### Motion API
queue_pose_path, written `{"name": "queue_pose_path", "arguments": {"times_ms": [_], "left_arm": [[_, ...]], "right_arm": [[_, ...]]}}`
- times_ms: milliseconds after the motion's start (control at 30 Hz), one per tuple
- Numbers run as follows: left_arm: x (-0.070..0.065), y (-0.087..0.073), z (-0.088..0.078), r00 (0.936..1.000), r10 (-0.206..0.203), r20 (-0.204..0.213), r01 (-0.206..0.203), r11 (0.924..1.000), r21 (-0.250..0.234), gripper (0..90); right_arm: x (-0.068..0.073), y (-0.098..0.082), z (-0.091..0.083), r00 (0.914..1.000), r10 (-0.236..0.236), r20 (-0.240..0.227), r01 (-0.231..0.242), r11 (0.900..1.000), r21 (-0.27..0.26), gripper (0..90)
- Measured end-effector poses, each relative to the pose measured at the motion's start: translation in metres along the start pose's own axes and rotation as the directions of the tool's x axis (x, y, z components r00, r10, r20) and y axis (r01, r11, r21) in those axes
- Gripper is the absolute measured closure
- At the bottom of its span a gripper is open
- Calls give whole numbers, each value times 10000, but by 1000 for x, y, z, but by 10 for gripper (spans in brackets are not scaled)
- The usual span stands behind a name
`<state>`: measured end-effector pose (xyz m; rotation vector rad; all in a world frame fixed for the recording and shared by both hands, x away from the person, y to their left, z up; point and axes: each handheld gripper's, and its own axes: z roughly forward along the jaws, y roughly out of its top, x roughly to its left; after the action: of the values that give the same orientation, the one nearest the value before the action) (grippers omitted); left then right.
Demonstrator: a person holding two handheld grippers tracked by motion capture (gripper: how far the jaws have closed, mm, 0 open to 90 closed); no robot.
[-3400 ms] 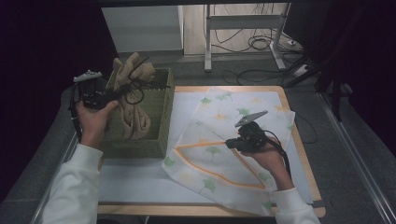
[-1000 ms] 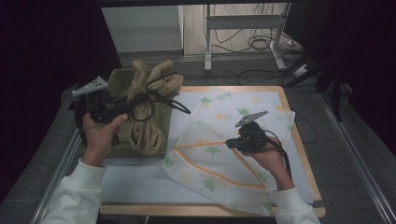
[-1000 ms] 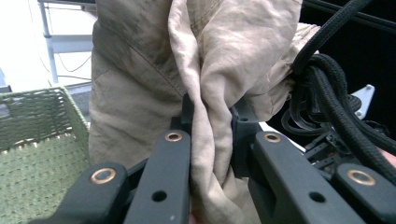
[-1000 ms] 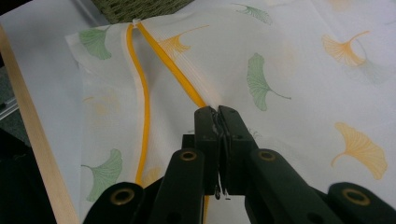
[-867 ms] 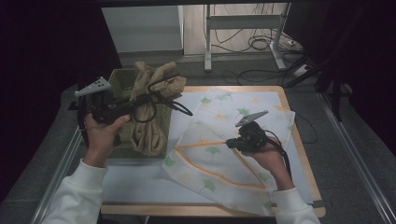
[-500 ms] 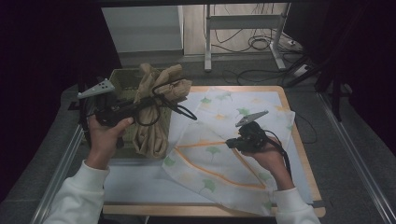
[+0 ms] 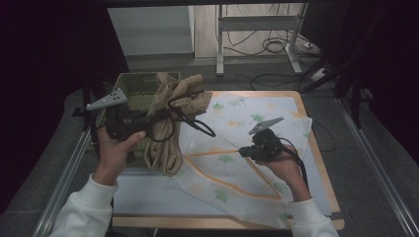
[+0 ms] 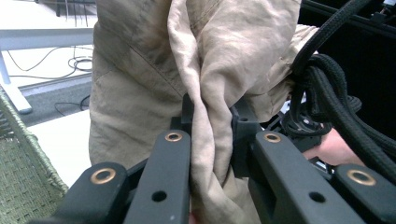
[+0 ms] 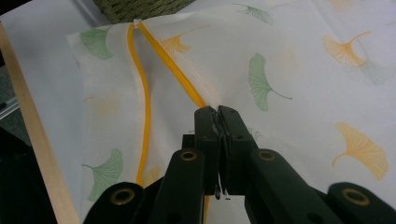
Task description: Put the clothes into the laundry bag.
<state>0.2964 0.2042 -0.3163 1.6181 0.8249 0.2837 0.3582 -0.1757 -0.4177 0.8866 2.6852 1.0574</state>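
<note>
Beige crumpled cloth garment (image 7: 170, 126) hangs in the grip of my left tongs (image 7: 157, 117), held clear above the near edge of the green woven basket (image 7: 134, 89) at the left end of the worktop (image 7: 148, 195). In the left gripper view the garment (image 8: 196, 84) is bunched between the two black jaws, which are pressed against it from both sides; folds rise above the jaws and drop below them. My left hand (image 7: 114, 145) holds the tool raised, and a black braided cable (image 7: 190, 116) loops across the garment.

My right tongs (image 7: 243, 152) are pinching the white mesh laundry bag printed with green and orange ginkgo leaves (image 7: 237, 148), which lies spread over the middle and right of the worktop. In the right gripper view the jaws are pressed together on a thin fold of the bag (image 9: 289, 70), just beside its orange zipper line (image 9: 177, 79). My right hand (image 7: 284, 170) rests low over the bag. A second run of the orange zipper curves off to the left of the jaws, leaving a gap between the two lines.

The worktop has a light wooden rim (image 7: 323, 168). Grey floor lies beyond it.
</note>
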Motion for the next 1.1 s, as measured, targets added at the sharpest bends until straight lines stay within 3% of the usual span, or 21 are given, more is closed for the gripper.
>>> {"name": "queue_pose_path", "arguments": {"times_ms": [200,567,1100], "left_arm": [[-4,-2,1,9998,7,186,-8,10000,68,806],[-5,-8,-1,9999,-1,169,-2,9998,197,806],[-12,-16,6,9982,51,593,-78,9989,457,806]], "right_arm": [[-2,-1,-1,10000,32,15,-32,10000,-12,856],[-1,0,2,10000,21,0,-21,10000,29,856],[-1,0,0,10000,1,32,-1,10000,-32,856]]}}
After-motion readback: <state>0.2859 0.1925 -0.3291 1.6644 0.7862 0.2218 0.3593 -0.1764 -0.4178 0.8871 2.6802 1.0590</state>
